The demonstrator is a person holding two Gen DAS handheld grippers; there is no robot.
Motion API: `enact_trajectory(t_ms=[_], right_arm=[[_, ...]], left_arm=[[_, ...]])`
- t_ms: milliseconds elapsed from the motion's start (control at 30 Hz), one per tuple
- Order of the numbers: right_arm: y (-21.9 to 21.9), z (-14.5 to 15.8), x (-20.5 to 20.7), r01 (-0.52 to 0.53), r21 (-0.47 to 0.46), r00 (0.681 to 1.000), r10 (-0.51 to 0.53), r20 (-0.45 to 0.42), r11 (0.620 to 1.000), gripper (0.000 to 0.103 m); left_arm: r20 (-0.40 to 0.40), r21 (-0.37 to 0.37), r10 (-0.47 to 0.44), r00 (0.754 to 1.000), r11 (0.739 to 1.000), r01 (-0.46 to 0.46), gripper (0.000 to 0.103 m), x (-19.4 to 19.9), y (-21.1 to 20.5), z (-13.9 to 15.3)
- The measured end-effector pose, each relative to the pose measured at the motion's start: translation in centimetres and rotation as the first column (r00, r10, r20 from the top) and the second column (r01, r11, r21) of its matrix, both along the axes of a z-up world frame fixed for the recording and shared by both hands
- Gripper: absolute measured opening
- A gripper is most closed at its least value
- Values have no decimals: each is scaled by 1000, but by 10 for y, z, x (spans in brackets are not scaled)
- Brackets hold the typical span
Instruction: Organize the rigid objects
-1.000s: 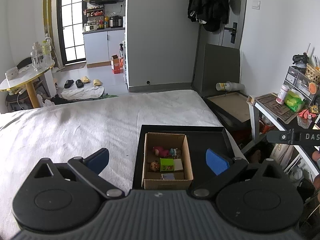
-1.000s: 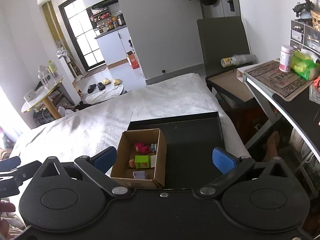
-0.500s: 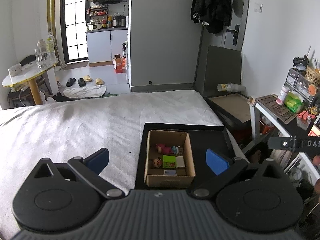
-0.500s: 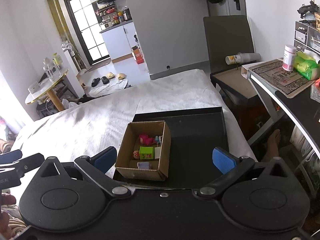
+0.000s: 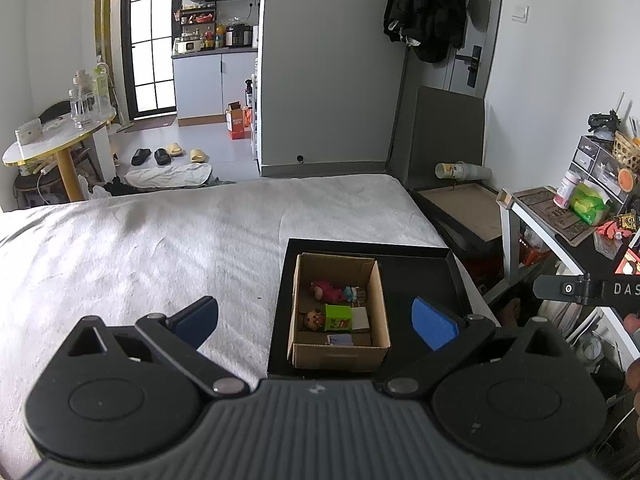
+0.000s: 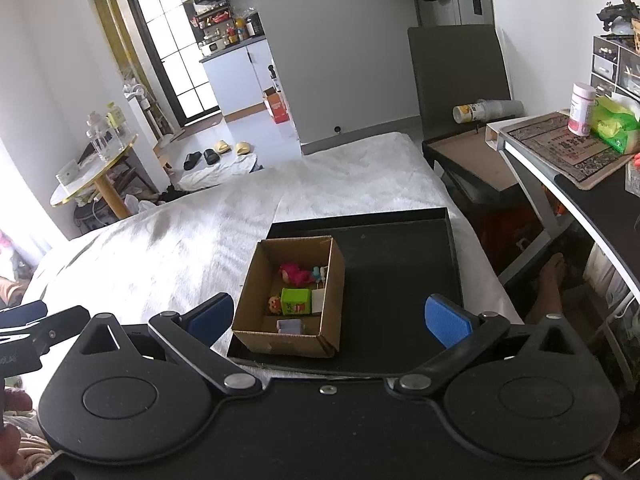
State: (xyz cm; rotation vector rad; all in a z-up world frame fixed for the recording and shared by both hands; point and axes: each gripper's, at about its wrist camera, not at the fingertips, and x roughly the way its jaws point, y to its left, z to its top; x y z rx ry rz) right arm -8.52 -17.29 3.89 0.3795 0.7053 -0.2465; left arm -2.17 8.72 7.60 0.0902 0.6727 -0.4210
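Note:
A brown cardboard box (image 5: 339, 354) (image 6: 280, 342) sits at the left of a black tray (image 5: 424, 280) (image 6: 400, 264) on the white bed. Inside lie a pink doll (image 5: 325, 290) (image 6: 296, 274), a green cube (image 5: 338, 317) (image 6: 296, 301), a small round-headed figure (image 5: 313, 319) (image 6: 274, 304), a white block (image 5: 361, 317) and a small pale box (image 5: 340, 339) (image 6: 290, 326). My left gripper (image 5: 314, 320) is open and empty, held above and before the box. My right gripper (image 6: 328, 318) is open and empty, likewise above the box's near side.
The white bed (image 5: 160, 248) stretches left and away. A dark desk (image 6: 592, 188) with a bottle and green packet stands at the right. A brown board (image 5: 460, 204) lies beyond the tray. A round table (image 5: 60, 136) stands far left.
Both grippers have drawn back and up from the box, which looks smaller and farther. The jaws stay open.

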Motion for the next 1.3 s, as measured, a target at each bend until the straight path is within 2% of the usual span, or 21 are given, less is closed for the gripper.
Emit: enact_trajectory(t_ms=[1300], right_arm=[[10, -5, 5, -18, -35, 999, 16, -40, 999, 103]], left_arm=[[-15, -10, -8, 1000, 1000, 8, 102, 2, 0, -6]])
